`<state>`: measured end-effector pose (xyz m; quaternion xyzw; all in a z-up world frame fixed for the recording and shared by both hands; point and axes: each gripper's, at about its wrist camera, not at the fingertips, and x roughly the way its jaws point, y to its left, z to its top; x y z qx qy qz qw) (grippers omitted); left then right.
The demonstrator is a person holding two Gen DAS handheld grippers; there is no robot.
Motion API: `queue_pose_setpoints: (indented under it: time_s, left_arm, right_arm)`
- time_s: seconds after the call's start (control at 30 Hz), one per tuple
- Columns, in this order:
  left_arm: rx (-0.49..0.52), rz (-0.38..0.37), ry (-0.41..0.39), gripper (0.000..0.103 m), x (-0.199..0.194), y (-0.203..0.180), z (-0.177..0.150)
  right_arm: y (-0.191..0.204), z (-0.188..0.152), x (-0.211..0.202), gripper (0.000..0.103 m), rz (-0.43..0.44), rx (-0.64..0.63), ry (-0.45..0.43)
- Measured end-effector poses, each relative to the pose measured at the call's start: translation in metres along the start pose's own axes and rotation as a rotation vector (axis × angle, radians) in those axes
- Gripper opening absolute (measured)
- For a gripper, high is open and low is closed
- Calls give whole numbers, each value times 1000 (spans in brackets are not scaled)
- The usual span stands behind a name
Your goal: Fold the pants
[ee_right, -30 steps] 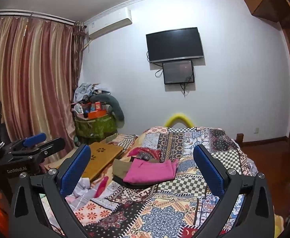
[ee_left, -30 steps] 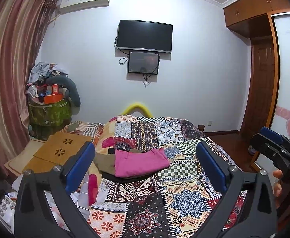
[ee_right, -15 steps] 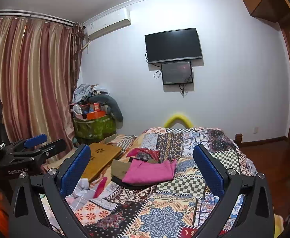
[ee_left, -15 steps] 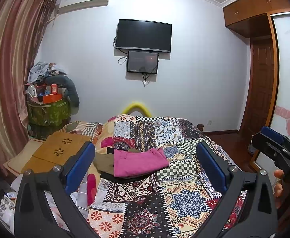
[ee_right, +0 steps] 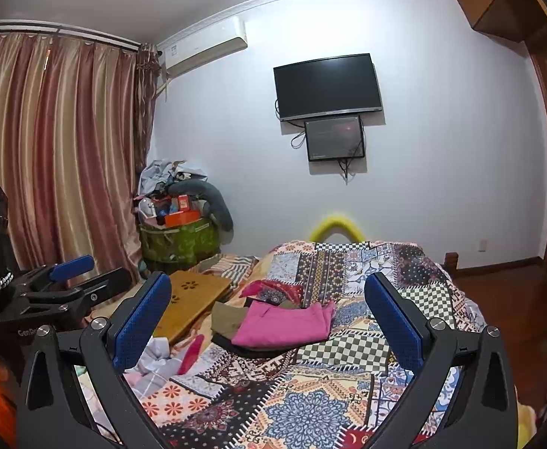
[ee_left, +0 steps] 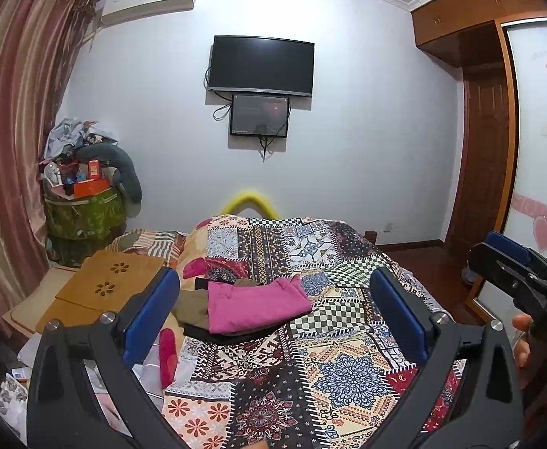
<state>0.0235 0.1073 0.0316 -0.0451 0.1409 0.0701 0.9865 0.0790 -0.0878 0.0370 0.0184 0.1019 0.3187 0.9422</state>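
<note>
Nearest, both tools held up over the foot of the bed, empty. Left tool (ee_left: 273,321) with fingers spread wide apart; right tool (ee_right: 268,321) likewise spread. Patchwork quilt (ee_left: 333,370) below, busy pattern, lies fairly flat. Farther up the bed, left of centre: pink pants (ee_left: 254,305), already folded into a neat rectangle, on top of a small stack with an olive garment (ee_left: 191,305) and a dark one (ee_left: 232,335) beneath. Risks, as judged: reaching in could snag the layers underneath and drag the stack, or one-sided pinching could undo the pink fold. Fabric looks soft, limp.
</note>
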Motion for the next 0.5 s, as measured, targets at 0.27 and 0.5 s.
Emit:
queue_pose_setpoints:
  time_s: [0.27, 0.5]
  left_arm:
    - [7, -1, 2, 103, 0, 2, -1]
    - [13, -1, 5, 103, 4, 1, -1]
  right_arm:
    - [-2, -1, 0, 103, 2, 6, 6]
    - [-2, 0, 4, 103, 2, 5, 18]
